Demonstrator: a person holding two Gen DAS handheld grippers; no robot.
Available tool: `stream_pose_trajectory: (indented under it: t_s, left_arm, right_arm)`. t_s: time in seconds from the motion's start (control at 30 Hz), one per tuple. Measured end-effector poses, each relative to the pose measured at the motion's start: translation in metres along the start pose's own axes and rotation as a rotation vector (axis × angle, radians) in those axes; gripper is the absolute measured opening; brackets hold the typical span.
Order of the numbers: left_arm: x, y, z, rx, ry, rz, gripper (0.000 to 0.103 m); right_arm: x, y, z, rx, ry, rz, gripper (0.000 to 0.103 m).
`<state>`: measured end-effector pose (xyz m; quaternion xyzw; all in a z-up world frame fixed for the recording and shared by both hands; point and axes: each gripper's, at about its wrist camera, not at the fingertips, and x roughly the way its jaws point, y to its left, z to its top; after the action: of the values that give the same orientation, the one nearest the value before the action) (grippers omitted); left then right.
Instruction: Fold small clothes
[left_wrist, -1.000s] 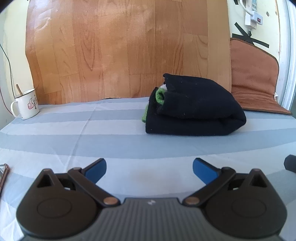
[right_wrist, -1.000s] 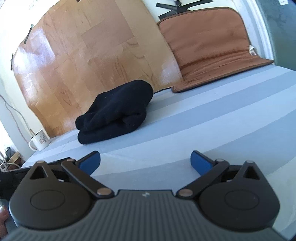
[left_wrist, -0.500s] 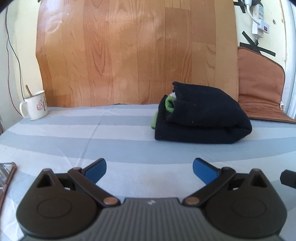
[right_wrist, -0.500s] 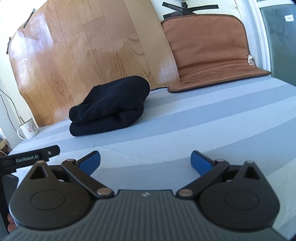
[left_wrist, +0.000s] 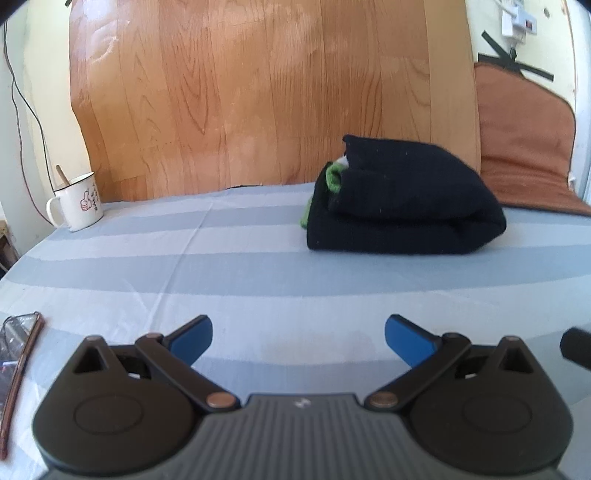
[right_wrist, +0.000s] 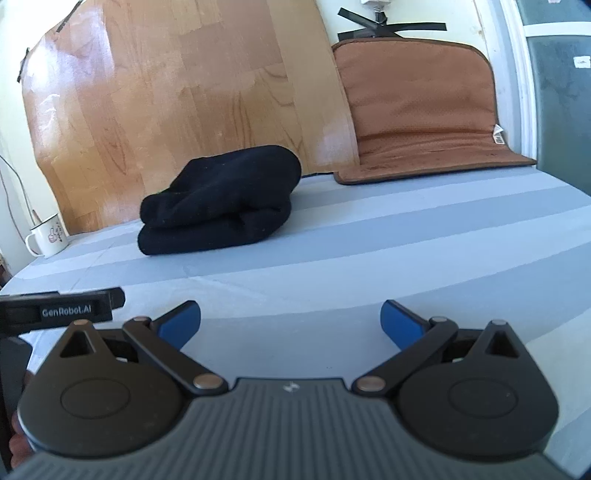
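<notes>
**Both grippers backed off, bundle folded and free**

Since a second ago both of your cameras have levelled and swung a little, so the folded black knit garment sits slightly differently in each view; the garment itself has not shifted on the cloth.

Left wrist view: your left gripper (left_wrist: 298, 334) hovers low over the blue-and-white striped surface (left_wrist: 229, 266), its blue-padded fingers (left_wrist: 192, 338) spread wide with nothing between them. The folded black knit garment (left_wrist: 402, 214) lies well ahead and to the right, near the wood-grain panel (left_wrist: 258, 92), with a strip of green fabric (left_wrist: 334, 177) peeking from its left, open end. A white enamel mug (left_wrist: 79, 203) stands far left, well apart from it. A brown padded mat (left_wrist: 524, 147) leans at the back right.

Right wrist view: your right gripper (right_wrist: 290, 323) is likewise spread and empty, above bare striped cloth. The garment shows its rounded folded edge on the right and its stacked layers on the left. Part of the left device, labelled in white, crosses the lower left.

Handling, as I judge it: this is soft, thick, light knit with no stiffness. It will sag and unroll if you lift one layer only. If you must move it, pinch through all layers at the rounded fold, or take both ends together. The fuzzy knit should grip the pads well. The folding looks essentially done.
</notes>
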<state>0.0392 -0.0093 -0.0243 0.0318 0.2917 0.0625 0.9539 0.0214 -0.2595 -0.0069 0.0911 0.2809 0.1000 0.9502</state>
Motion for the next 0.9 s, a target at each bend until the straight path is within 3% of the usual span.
stream_pose_trajectory:
  t_s: [0.23, 0.9]
  left_arm:
    - [0.002, -0.004, -0.001, 0.037, 0.014, 0.016, 0.103]
    - [-0.005, 0.013, 0.0, -0.061, -0.037, 0.03, 0.103]
  right_arm:
    - [0.002, -0.001, 0.001, 0.01, 0.01, 0.026, 0.103]
    - [-0.006, 0.003, -0.001, -0.009, -0.038, -0.007, 0.103]
